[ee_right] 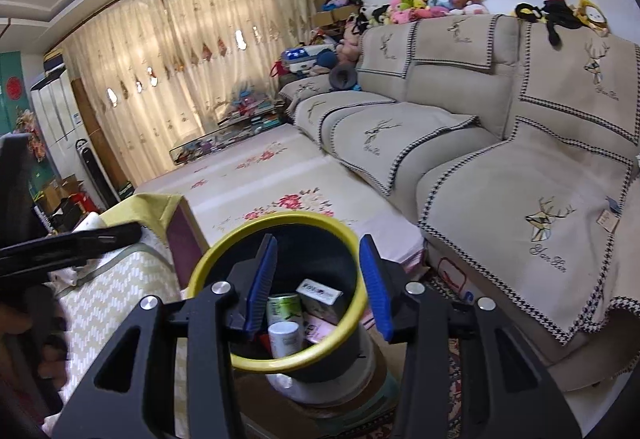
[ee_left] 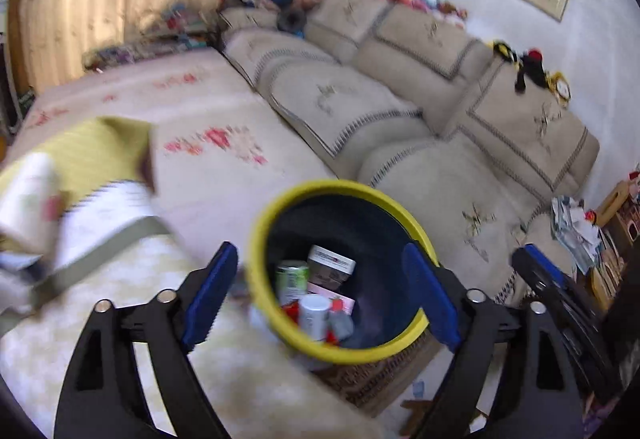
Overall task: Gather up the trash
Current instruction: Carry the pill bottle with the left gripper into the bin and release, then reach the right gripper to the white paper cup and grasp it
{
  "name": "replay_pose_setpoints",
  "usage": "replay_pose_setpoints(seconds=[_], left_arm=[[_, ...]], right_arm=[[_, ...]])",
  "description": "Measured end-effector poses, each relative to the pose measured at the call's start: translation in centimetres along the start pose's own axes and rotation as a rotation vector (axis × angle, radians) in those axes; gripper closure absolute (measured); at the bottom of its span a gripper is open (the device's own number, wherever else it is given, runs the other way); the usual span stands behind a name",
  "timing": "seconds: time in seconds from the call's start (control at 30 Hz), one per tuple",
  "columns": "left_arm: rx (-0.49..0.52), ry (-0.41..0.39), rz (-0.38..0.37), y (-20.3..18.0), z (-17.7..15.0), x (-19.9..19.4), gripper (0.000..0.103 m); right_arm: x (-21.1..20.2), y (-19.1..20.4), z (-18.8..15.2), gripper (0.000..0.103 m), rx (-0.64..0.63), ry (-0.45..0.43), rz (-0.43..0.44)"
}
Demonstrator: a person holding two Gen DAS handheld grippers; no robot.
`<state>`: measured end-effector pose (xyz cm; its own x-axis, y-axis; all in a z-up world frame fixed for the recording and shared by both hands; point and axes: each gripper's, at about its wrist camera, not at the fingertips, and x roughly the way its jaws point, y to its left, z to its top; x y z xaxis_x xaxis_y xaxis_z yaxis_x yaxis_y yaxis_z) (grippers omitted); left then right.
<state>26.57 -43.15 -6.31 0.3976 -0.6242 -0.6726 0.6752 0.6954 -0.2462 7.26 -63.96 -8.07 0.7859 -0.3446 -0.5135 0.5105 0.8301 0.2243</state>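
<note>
A dark bin with a yellow rim stands on the floor beside the sofa. Inside lie a green can, a white box, a white bottle and a pink packet. My left gripper hangs over the bin, jaws wide apart and empty. In the right wrist view the same bin sits under my right gripper, which is open with nothing between its blue pads. The can, box and bottle show below it.
A beige sofa runs along the right. A low table with a yellow-green cloth stands left of the bin, with a flowered mat beyond it. A patterned rug lies under the bin. Blurred white paper is at the left.
</note>
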Motion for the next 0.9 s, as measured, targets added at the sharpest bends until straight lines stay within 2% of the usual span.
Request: replay_pose_setpoints(seconds=[0.2,0.43,0.53,0.6,0.73,0.9], left_arm=[[-0.050,-0.125,0.126,7.7,-3.9,-10.8,0.011],[-0.168,-0.307,0.390,18.1,-10.7,-23.4,0.007],[-0.233,-0.341,0.499,22.6,-13.4,-27.2,0.007],[-0.287,-0.351,0.560,25.6,-15.2,-29.1,0.007],[-0.368,-0.374,0.630,30.0,-17.9,-31.2,0.007],[-0.413,-0.374,0.598,32.0,-18.9,-31.5,0.007]], right_arm=[[1.0,4.4,0.1,0.061,-0.054,0.006,0.057],[2.4,11.3,0.0,0.059,-0.141,0.025,0.128],[2.9,14.1,0.0,0.058,-0.176,0.038,0.162],[2.9,16.3,-0.1,0.057,-0.201,0.044,0.188],[3.3,20.1,0.1,0.057,-0.251,0.068,0.249],[4.4,25.5,0.3,0.057,-0.347,0.114,0.341]])
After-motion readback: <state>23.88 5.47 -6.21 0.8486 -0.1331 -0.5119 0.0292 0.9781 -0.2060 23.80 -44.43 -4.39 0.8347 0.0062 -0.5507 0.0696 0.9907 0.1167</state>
